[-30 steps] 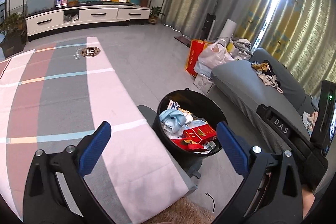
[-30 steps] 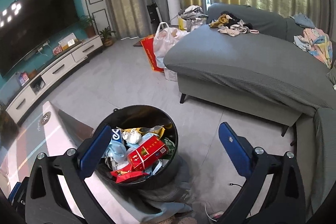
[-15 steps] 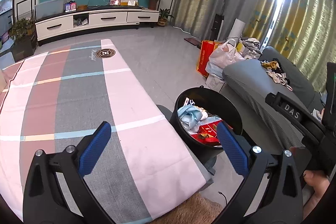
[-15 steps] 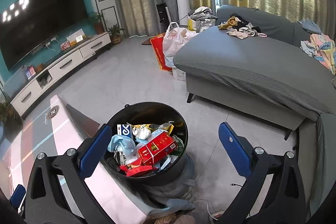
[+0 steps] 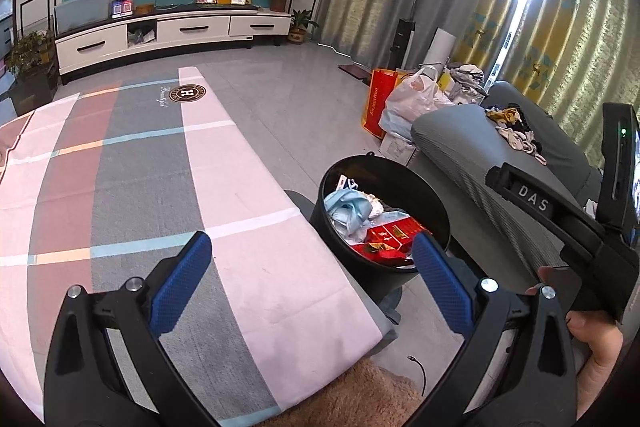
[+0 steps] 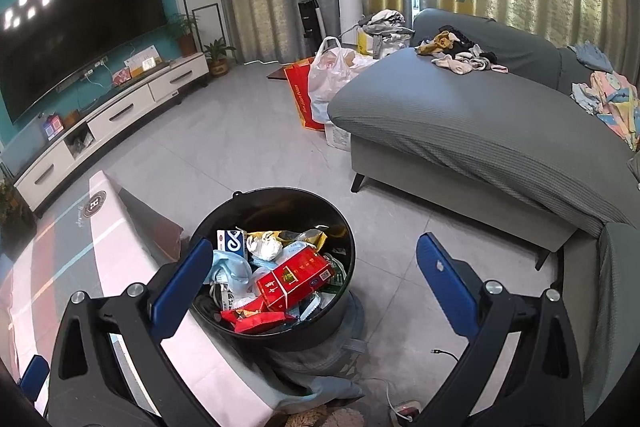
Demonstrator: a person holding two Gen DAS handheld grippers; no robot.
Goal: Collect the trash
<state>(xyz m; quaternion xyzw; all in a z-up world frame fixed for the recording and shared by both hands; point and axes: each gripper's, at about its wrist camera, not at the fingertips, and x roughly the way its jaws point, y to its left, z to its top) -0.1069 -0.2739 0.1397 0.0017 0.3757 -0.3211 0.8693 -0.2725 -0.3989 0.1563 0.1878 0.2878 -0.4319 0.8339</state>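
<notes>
Both tools lifted and drew back from bin. Left tool [image 5: 308, 281] and right tool [image 6: 316, 277] gaping, empty. Black bin [image 6: 344, 319] beside table [image 5: 248, 211], full of trash; red carton [image 6: 296, 279] on top.

Two wrist fisheyes, looking down and forward.
Left sits over the counter [image 5: 120, 187]; right hangs nearer the bin [image 6: 280, 331]. Both share bin [image 5: 400, 187] and sofa [image 6: 460, 131].
</notes>
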